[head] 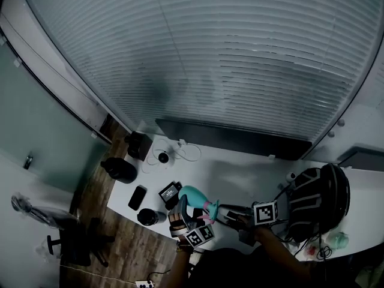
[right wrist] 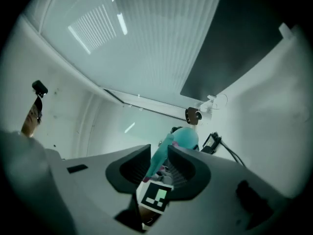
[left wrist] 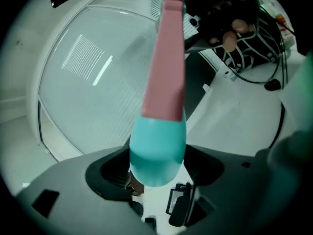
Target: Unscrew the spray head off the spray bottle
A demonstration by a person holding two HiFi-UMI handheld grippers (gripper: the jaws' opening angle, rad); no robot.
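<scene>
Clamping the spray bottle (left wrist: 157, 146) at its belly, the left tongs (left wrist: 157, 168) are bracing it; the right tongs (right wrist: 157, 166) are pinching the spray head (head: 211, 209), which is likely light, slippery plastic.

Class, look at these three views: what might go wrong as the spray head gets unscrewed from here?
The left claw grips the spray bottle by its rounded end, so it may twist loose. The right claw pinches the thin spray head, which might bend. A dropped bottle could hit the phone.

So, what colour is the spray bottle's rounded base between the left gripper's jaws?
Turquoise: the spray bottle base shows best in the left gripper view.
</scene>
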